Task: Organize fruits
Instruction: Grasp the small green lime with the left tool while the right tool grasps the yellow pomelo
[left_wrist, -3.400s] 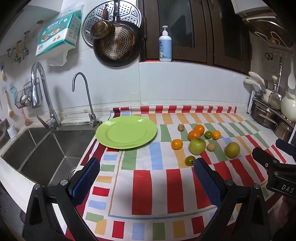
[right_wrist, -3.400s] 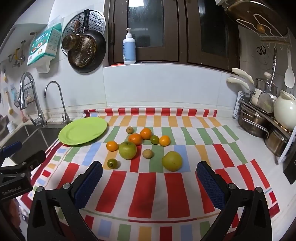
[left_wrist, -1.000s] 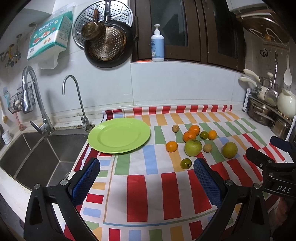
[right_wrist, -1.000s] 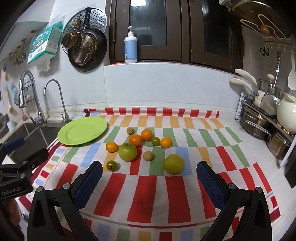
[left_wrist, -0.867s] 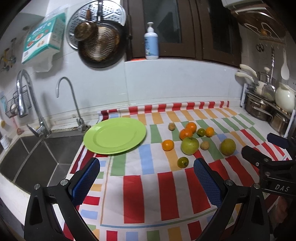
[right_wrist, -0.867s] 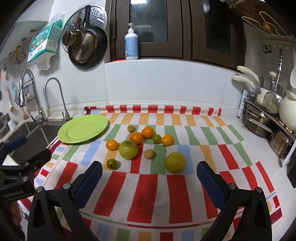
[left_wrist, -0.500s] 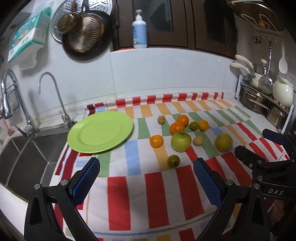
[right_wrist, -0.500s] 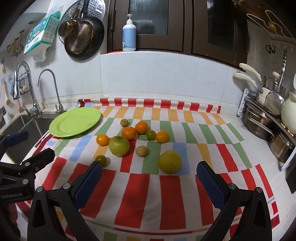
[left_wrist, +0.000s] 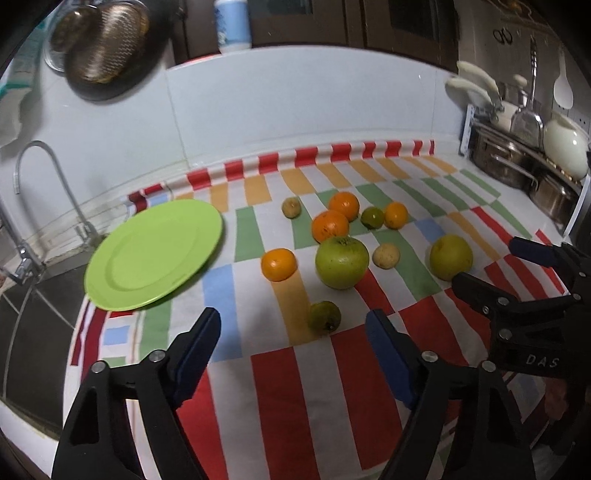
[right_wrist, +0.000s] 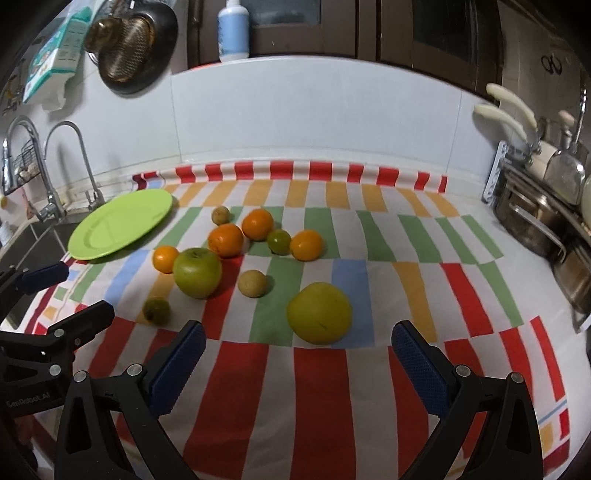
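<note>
Several fruits lie on a striped cloth: a green apple (left_wrist: 342, 261) (right_wrist: 197, 272), a yellow-green pear-like fruit (left_wrist: 450, 257) (right_wrist: 319, 313), several oranges such as one (left_wrist: 279, 264) (right_wrist: 166, 259), small brown fruits and a small dark green fruit (left_wrist: 324, 316) (right_wrist: 156, 311). An empty green plate (left_wrist: 153, 251) (right_wrist: 122, 223) sits at the left. My left gripper (left_wrist: 293, 345) is open and empty, just before the small green fruit. My right gripper (right_wrist: 295, 354) is open and empty, just before the yellow-green fruit.
A sink with taps (left_wrist: 22, 236) lies left of the plate. Steel pots (right_wrist: 535, 225) and a white kettle (left_wrist: 565, 149) stand at the right. The tiled wall (right_wrist: 314, 118) closes the back. The counter's front edge is near both grippers.
Both grippers have moved forward and lower toward the fruits, which now look larger and closer. Both stay open and empty. No fruit has moved.
</note>
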